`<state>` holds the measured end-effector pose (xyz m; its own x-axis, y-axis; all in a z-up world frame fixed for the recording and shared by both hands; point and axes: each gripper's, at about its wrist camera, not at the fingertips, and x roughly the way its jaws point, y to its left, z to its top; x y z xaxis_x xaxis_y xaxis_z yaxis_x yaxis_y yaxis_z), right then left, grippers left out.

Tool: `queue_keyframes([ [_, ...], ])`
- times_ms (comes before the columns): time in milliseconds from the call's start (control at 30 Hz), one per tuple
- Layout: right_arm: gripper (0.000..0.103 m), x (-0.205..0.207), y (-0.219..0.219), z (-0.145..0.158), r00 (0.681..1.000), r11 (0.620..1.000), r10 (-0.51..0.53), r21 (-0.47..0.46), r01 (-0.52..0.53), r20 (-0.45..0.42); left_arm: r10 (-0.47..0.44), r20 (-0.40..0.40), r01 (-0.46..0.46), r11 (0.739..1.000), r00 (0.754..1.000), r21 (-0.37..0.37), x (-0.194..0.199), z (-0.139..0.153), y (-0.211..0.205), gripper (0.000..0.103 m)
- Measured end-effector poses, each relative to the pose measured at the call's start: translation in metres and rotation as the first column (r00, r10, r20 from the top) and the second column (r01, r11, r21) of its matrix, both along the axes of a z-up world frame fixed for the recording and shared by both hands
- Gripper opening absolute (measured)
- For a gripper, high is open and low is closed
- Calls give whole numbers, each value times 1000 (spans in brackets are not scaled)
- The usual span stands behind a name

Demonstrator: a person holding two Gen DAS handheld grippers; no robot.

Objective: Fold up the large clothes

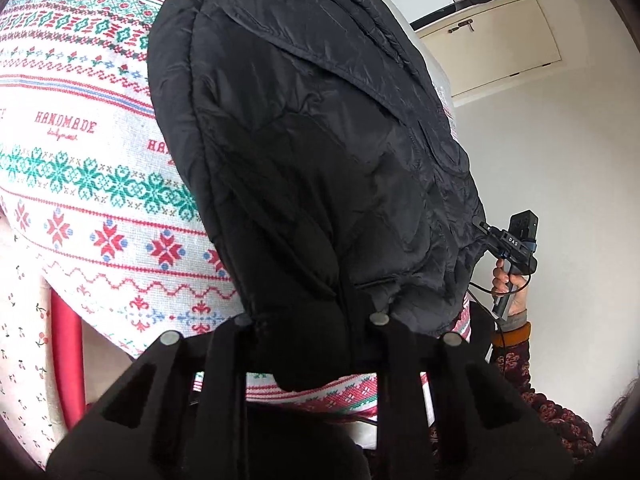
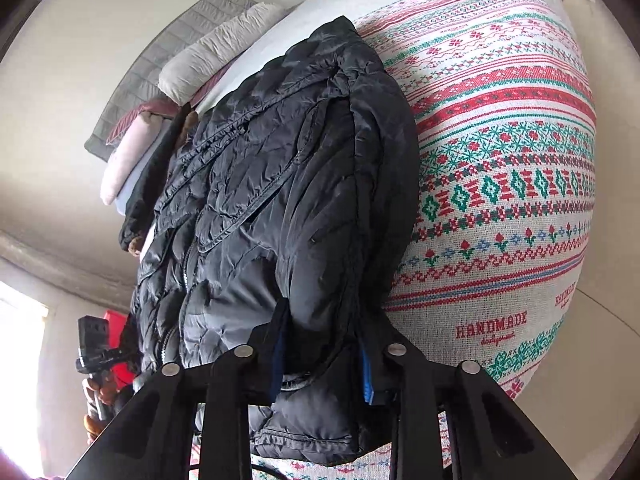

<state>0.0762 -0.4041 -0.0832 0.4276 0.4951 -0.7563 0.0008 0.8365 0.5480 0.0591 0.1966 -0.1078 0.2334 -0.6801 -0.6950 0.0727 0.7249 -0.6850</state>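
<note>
Black padded fabric fills the space between our left tongs [image 1: 316, 332]: a corner of the black quilted jacket [image 1: 320, 140] is bunched there, and both sets of tongs are clamped on it. In the right wrist view the right tongs [image 2: 324, 340] pinch another part of the same near edge of the jacket [image 2: 280, 208], with blue pads [image 2: 366, 380] showing against the cloth.

From both tongs the jacket stretches straight ahead and away, so its long axis runs along the direction in which the tongs point. The near hem is in our grip; the far end, where we think the collar is, lies well apart from us. The zipper line runs the same way, a little to the left of the right tongs.

Each tongs appears in the other's view: the right tongs [image 1: 506, 240], held in a hand [image 1: 514, 280], stand off to the right of the left ones at the same edge, and the left tongs [image 2: 96, 352] stand to the left of the right ones. So the two hands are equally near to the hem, one at each lower corner.

The jacket lies on a bed under a patterned cover [image 1: 100, 184] with red and green cross-stitch bands, which extends left of the left tongs and right of the right ones. Pillows [image 2: 216, 52] lie beyond the far end.

We judge that the coming fold carries the hem forward along the long axis, toward the collar.
</note>
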Motion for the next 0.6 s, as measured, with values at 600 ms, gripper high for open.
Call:
queue_keyframes([
  [600, 7, -19, -1, 122, 966, 998, -21, 66, 4, 257, 98, 463, -53, 993, 881, -109, -46, 156, 23, 11],
])
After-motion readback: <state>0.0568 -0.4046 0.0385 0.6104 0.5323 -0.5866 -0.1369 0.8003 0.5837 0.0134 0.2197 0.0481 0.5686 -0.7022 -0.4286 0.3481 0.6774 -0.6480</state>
